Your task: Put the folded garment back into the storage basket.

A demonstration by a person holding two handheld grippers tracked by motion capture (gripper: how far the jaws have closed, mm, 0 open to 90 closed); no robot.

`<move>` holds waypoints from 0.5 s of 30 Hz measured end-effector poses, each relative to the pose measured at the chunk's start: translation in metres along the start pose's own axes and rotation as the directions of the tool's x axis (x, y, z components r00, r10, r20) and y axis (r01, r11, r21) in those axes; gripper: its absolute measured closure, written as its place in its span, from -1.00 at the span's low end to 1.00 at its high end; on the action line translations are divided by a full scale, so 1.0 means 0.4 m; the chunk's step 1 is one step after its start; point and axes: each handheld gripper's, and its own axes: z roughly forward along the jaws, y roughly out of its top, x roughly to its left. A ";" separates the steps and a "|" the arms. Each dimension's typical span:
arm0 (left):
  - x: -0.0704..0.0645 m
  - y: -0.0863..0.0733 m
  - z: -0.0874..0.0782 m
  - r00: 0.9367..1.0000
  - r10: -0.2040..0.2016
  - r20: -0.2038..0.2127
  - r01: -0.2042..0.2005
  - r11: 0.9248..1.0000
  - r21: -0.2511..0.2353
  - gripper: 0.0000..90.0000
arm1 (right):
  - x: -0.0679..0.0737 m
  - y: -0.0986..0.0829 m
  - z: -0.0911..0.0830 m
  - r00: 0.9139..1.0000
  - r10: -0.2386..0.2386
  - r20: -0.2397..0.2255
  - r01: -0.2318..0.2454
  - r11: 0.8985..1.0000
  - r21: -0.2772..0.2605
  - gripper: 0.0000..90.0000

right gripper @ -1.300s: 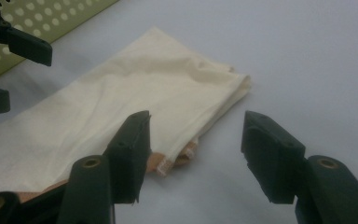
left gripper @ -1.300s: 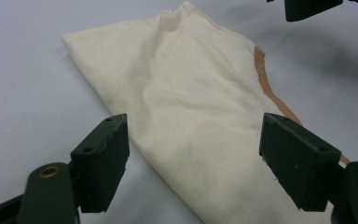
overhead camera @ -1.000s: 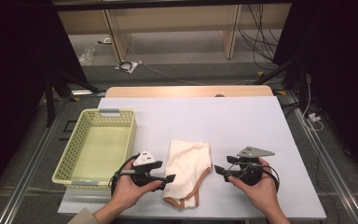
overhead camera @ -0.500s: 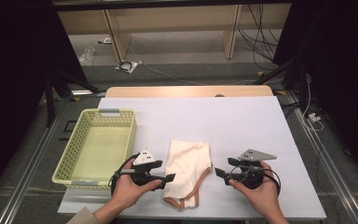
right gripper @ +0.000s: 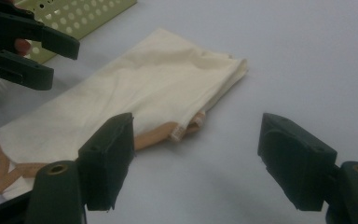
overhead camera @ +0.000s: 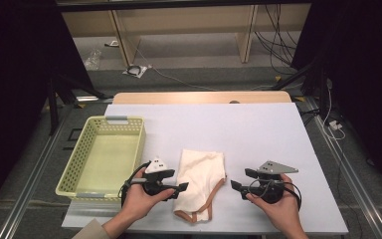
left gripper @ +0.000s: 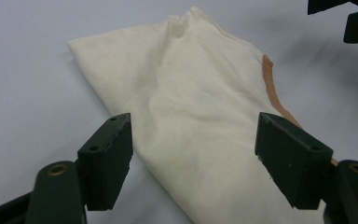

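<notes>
A folded cream cloth (overhead camera: 200,175) with tan-orange straps lies flat on the white table (overhead camera: 258,134), near its front edge. My left gripper (overhead camera: 178,182) sits just left of the cloth, pointing right at it, and is open. In the left gripper view the cloth (left gripper: 191,98) lies ahead between the spread jaws of the left gripper (left gripper: 196,140). My right gripper (overhead camera: 239,179) is a little right of the cloth, pointing left, open and apart from it. In the right gripper view the cloth (right gripper: 121,98) lies ahead to the left of the right gripper (right gripper: 196,140).
A yellow-green perforated basket (overhead camera: 74,164) stands empty at the table's left side, close behind my left hand; its corner (right gripper: 93,14) shows in the right gripper view. A wooden board (overhead camera: 204,97) runs along the table's far edge.
The right gripper has shifted slightly toward the near edge of the table. The left gripper and the cloth have stayed put.
</notes>
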 end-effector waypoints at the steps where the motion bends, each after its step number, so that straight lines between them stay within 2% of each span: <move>1: -0.001 0.001 0.003 1.000 -0.003 -0.004 0.003 1.000 0.003 -0.37 | -0.001 0.000 0.000 1.000 -0.001 0.001 0.001 1.000 -0.002 -0.38; 11: -0.004 0.009 0.021 1.000 0.002 -0.015 -0.001 1.000 0.017 -0.34 | -0.004 -0.003 -0.003 1.000 -0.004 0.003 0.004 1.000 -0.015 -0.37; 15: -0.001 0.006 0.026 0.999 -0.014 -0.046 0.016 0.999 0.049 -0.33 | 0.001 0.000 0.000 1.000 -0.013 0.007 0.013 1.000 -0.011 -0.37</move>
